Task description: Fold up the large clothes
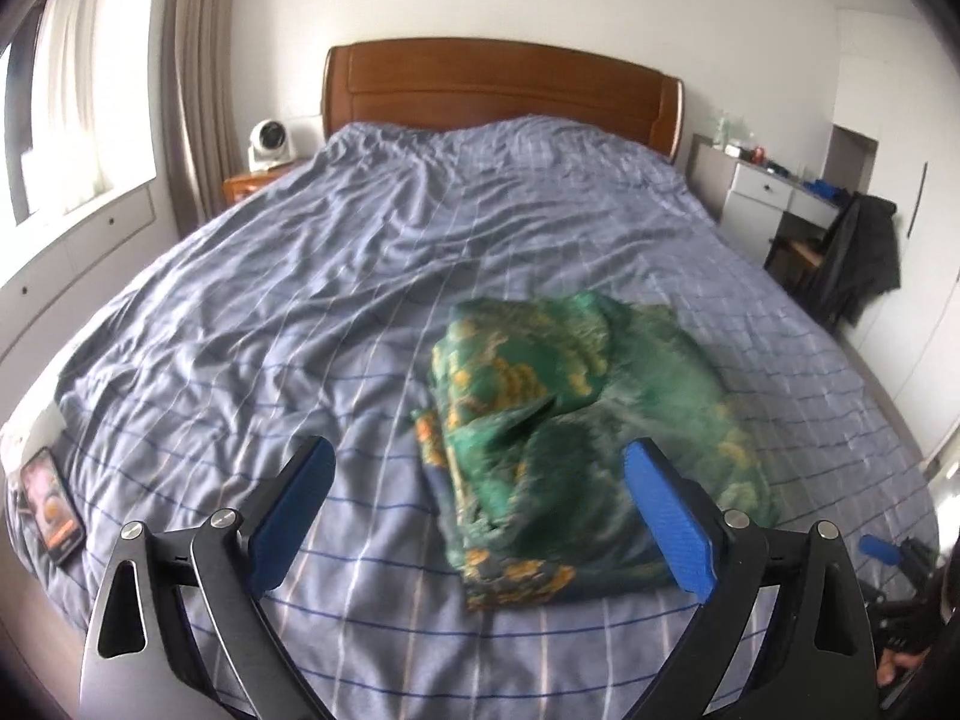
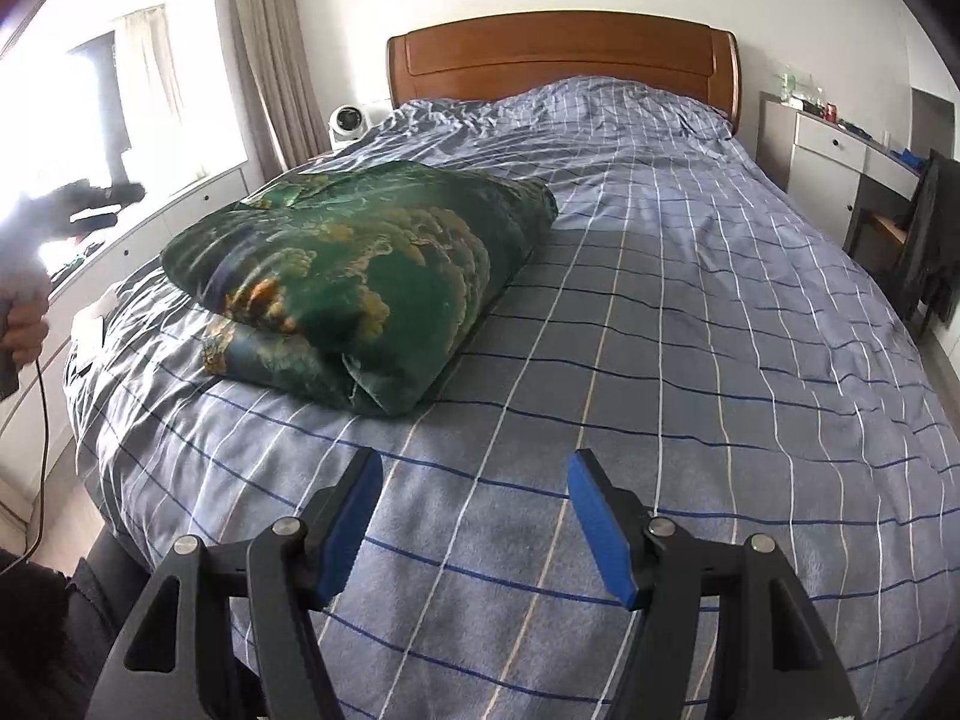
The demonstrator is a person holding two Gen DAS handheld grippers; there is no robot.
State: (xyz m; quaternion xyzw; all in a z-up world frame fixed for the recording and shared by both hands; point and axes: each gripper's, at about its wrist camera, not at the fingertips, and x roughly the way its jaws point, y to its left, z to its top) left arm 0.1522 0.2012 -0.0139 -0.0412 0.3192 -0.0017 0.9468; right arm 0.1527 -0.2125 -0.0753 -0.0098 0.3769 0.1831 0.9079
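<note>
A green garment point(image 1: 576, 420) with a gold pattern lies folded into a thick bundle on the blue checked bedspread point(image 1: 312, 276), near the foot of the bed. My left gripper point(image 1: 480, 447) hovers just in front of and above it, wide open, with nothing pressed between its blue pads. In the right wrist view the same bundle point(image 2: 360, 276) lies to the left, and my right gripper point(image 2: 475, 456) hangs open over bare bedspread point(image 2: 690, 330), well apart from the cloth. A hand point(image 2: 24, 324) shows at that view's left edge.
A phone point(image 1: 51, 504) and white papers point(image 1: 36, 429) lie at the bed's left edge. A wooden headboard point(image 1: 498, 84) stands at the far end, with a small white fan point(image 1: 270, 141) on a nightstand. A white desk point(image 1: 774, 192) and a chair with a dark jacket point(image 1: 858, 258) stand on the right.
</note>
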